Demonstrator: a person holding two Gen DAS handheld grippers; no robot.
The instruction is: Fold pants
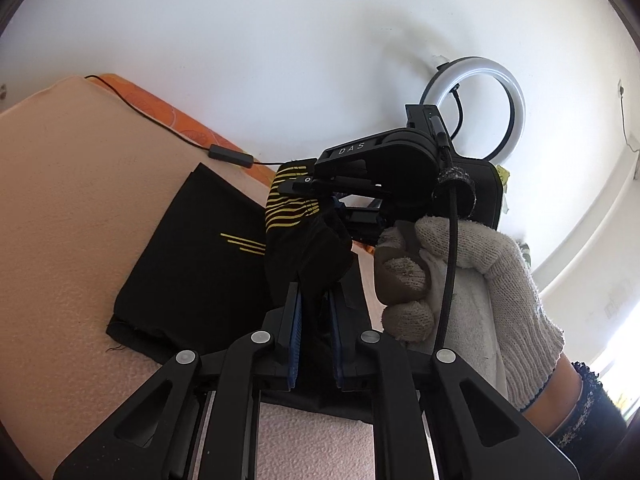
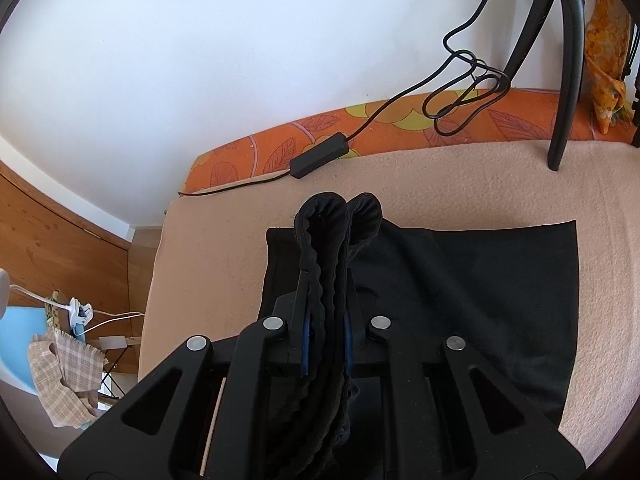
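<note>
Black pants (image 1: 192, 256) with thin yellow stripes lie on a peach blanket (image 1: 68, 208). My left gripper (image 1: 316, 292) is shut on a bunched black fold with yellow stripes, lifted above the blanket. The right gripper body (image 1: 400, 176), held by a white-gloved hand (image 1: 460, 280), is just beyond it. In the right wrist view my right gripper (image 2: 326, 276) is shut on the gathered elastic waistband (image 2: 332, 220), which sticks up past the fingertips. The rest of the pants (image 2: 480, 304) spreads flat to the right on the blanket (image 2: 208, 264).
A black cable with an inline box (image 2: 318, 156) runs along the blanket's far edge by an orange floral mattress (image 2: 400, 124). A tripod leg (image 2: 564, 80) stands at the far right. A ring light (image 1: 476, 108) is behind. The bed edge drops left to the floor (image 2: 140, 240).
</note>
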